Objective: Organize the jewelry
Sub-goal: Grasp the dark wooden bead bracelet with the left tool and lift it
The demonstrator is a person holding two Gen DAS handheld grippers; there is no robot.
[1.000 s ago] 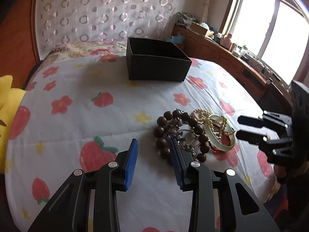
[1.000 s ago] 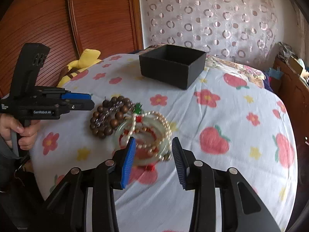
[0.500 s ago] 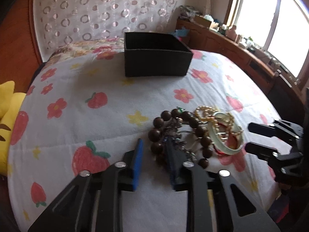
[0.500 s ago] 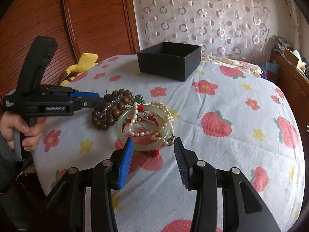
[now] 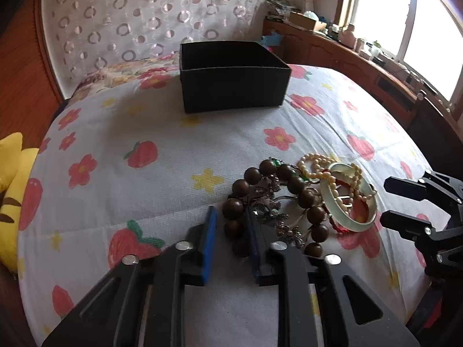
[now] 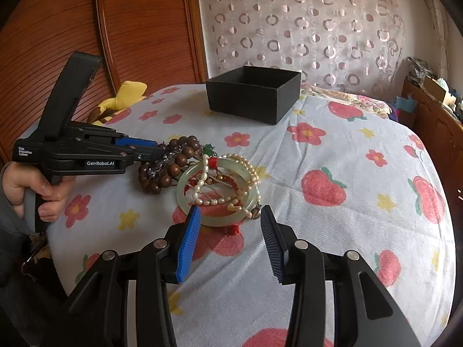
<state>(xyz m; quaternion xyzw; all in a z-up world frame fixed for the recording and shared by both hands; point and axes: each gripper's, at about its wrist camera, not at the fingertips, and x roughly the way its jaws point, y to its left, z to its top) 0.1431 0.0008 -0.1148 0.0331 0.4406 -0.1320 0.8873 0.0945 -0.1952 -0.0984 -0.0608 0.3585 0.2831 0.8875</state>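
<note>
A jewelry pile lies on the strawberry-print bedspread [image 5: 144,202]. It holds a dark wooden bead bracelet [image 5: 306,198] [image 6: 175,170], a pale jade bangle [image 5: 358,222] [image 6: 220,220], a pearl strand [image 5: 315,159] [image 6: 207,170] and a silvery piece [image 5: 266,190]. My left gripper [image 5: 230,217] [image 6: 162,151] is closing, its blue pads pressing a near bead of the bracelet. My right gripper [image 6: 230,211] [image 5: 385,201] stands open at the bangle's near rim, touching nothing. The open black box [image 5: 234,86] [image 6: 246,98] sits farther back; its inside is hidden.
A yellow plush [image 5: 11,179] [image 6: 130,92] lies at the bed's left edge by the wooden headboard [image 6: 58,29]. A cluttered wooden cabinet [image 5: 361,66] runs along the right under a bright window. A hand [image 6: 26,185] grips the left tool's handle.
My left gripper has moved forward onto the wooden beads and its jaws have narrowed around them. The right gripper has stayed by the bangle with about the same gap.
</note>
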